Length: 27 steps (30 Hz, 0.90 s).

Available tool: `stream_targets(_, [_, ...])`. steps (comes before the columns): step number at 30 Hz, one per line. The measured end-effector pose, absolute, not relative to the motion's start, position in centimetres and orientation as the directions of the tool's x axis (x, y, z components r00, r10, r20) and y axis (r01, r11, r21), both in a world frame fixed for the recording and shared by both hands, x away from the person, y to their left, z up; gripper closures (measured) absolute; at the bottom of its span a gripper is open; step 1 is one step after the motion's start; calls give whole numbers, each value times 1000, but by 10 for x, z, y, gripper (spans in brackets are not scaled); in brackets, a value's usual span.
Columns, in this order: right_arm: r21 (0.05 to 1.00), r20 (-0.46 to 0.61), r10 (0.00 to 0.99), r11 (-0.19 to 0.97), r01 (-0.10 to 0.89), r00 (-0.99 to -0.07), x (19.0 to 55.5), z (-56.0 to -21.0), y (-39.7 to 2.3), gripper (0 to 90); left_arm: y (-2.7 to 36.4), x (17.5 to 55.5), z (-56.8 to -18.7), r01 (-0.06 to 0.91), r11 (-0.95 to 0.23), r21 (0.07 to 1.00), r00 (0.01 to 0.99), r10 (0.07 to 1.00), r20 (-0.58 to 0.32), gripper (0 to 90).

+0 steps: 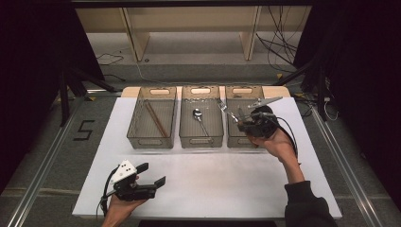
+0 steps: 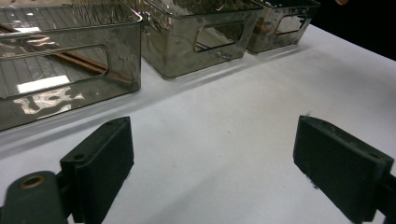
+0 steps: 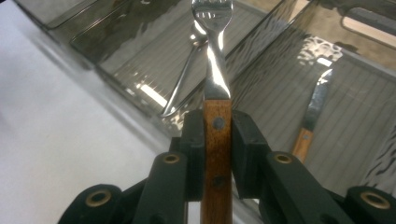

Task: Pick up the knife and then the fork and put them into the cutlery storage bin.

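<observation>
White tabletop [image 1: 213,184] lies under your left tool [image 2: 212,154], jaws spread wide and bare; farther off, your right tool [image 3: 217,154] pinches the wooden-handled steel fork [image 3: 214,70] above the smoky clear plastic bins [image 1: 243,137]

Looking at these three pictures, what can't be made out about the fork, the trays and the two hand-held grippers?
- Wooden-handled steel fork: tine tips cut off by the top edge of the right gripper view; handle end hidden between the right hand-held gripper pads.
- Right smoky plastic tray: in the high view the gripper and hand cover part of its contents.
- Wooden-handled knife: its handle end hidden behind the gripper's jaw.
- Brown chopsticks: blurred by tray-wall reflections in the left gripper view.
</observation>
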State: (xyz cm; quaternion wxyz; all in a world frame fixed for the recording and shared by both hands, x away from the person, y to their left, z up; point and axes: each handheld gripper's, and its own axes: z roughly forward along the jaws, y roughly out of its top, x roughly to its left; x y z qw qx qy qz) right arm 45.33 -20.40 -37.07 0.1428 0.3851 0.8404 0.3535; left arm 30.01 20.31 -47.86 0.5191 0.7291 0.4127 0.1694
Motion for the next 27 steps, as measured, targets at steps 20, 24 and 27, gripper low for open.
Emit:
stream_targets(20, [682,61,839,361,636,-541,498,-368,-215,774,203,300,-478,425,-117,898,600,779,-183,118])
stream_targets(24, [676,60,849,352,648,-524,505,-371,-214,773,204,300,-478,425,-115,898,600,778,-185,118])
stream_targets(27, [668,68,857,341,662,-510,510,-375,-216,773,204,300,-478,425,-116,898,600,779,-184,118])
